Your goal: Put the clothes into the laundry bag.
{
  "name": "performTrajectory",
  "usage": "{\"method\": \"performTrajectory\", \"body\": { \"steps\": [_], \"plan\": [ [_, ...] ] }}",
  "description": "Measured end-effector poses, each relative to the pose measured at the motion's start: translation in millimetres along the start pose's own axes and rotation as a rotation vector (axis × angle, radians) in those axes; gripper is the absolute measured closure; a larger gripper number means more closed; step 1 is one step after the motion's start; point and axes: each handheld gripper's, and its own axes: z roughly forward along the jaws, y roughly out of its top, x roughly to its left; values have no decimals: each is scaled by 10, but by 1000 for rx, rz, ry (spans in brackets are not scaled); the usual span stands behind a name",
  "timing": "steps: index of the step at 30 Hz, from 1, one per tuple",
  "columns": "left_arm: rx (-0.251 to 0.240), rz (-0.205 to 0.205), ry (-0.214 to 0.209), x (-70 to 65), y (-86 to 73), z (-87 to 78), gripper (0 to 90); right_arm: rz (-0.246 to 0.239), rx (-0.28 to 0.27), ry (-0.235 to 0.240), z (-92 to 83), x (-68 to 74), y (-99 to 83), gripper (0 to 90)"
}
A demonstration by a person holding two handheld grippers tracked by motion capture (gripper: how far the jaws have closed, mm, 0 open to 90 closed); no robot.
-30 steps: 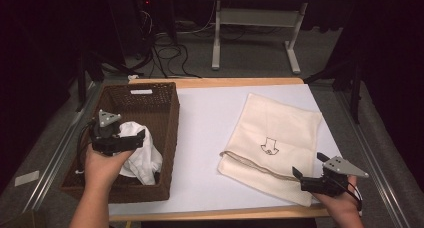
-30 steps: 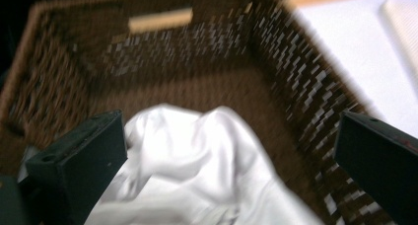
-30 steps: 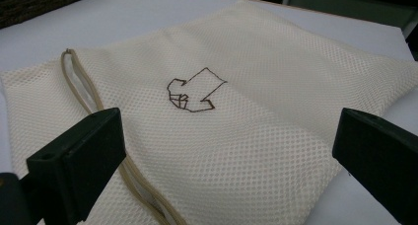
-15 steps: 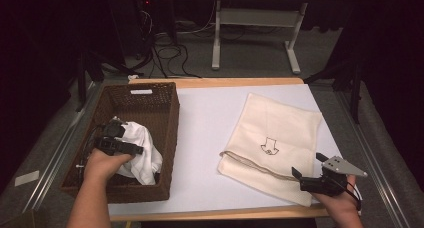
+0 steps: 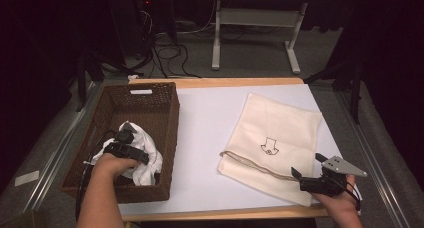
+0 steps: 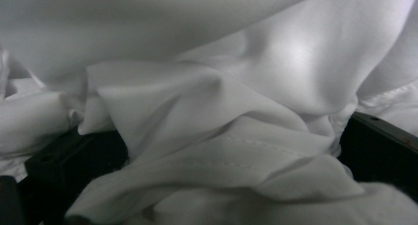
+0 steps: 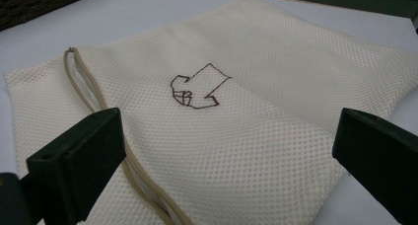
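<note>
In the wicker basket (image 5: 165,108) at the desk's left edge, the left claw (image 5: 131,147) is spread wide, pressed into the white cloth (image 5: 145,163), while the right claw (image 5: 305,178) hovers open over the mesh bag (image 5: 280,133) near the front right corner.

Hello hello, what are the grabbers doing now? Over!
Left gripper down in basket, fingers open around white cloth. Right gripper open over mesh bag. Nothing blocking.

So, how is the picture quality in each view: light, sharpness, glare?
High view: table lit, surroundings dark, left gripper slightly soft. Left gripper view: white cloth close and blurry, with a bright sheen. Right gripper view: mesh bag evenly lit, sharp mid-frame.
</note>
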Motion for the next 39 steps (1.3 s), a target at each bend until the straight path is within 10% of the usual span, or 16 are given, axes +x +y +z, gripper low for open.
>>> {"method": "performTrajectory", "body": {
  "steps": [21, 39],
  "plan": [
    [-102, 120, 70, -121, -63, -154, 672, -1, 3, 4, 10, 6, 0, 5],
    [-292, 201, 61, -198, -136, -335, 752, -12, -1, 7, 6, 24, 2, 5]
  ]
}}
